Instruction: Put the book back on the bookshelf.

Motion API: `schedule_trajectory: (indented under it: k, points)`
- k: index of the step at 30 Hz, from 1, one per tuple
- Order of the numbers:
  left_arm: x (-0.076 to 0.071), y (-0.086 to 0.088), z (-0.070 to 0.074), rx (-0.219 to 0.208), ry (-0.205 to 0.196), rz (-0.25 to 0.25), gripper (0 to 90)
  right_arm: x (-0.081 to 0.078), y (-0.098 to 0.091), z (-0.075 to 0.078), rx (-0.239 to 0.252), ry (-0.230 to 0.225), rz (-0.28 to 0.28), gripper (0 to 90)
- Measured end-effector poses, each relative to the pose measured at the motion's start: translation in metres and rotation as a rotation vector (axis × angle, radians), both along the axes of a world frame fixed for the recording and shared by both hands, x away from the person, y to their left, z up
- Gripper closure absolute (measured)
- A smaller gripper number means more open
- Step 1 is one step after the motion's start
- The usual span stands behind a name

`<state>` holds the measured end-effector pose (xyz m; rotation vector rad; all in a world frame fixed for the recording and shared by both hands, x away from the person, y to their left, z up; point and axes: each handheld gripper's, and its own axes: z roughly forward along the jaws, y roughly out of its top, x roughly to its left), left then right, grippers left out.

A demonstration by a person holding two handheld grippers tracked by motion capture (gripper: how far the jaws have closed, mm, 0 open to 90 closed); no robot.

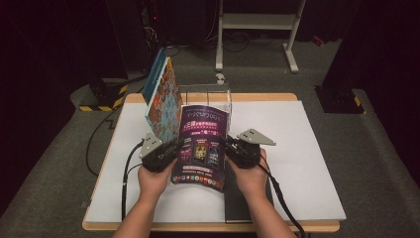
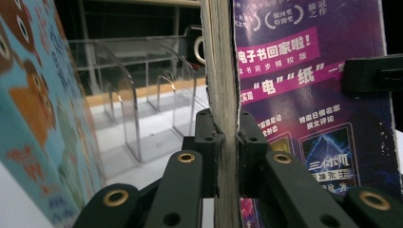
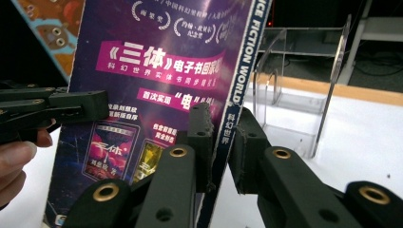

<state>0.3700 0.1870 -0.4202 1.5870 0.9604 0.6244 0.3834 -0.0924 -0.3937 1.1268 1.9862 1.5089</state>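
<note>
Both grippers pinch the purple magazine [image 1: 203,144] — the left gripper [image 1: 166,151] on its page edge, the right gripper [image 1: 233,148] on its spine — holding it upright just in front of the clear rack [image 1: 208,96], likely so it can slot in beside the leaning blue book [image 1: 163,96].
</note>
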Motion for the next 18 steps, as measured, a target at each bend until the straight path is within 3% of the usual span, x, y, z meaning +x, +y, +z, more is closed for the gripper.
schedule_trajectory:
  k: [5,10,12,18]
  points:
    - [0.005,0.002,0.000,0.004,-0.029,0.017,81.8,0.008,0.002,0.002,0.014,-0.026,0.004,80.9]
    - [0.009,0.002,-0.003,0.015,-0.025,0.031,81.5,0.013,0.005,-0.002,0.018,-0.032,0.004,81.0]
    - [0.007,0.003,-0.006,0.024,-0.024,0.033,81.1,0.012,0.007,-0.004,0.006,-0.032,0.006,80.8]
    - [-0.006,0.015,-0.011,-0.009,-0.042,0.031,78.2,-0.002,0.008,-0.004,0.012,-0.062,0.029,81.5]
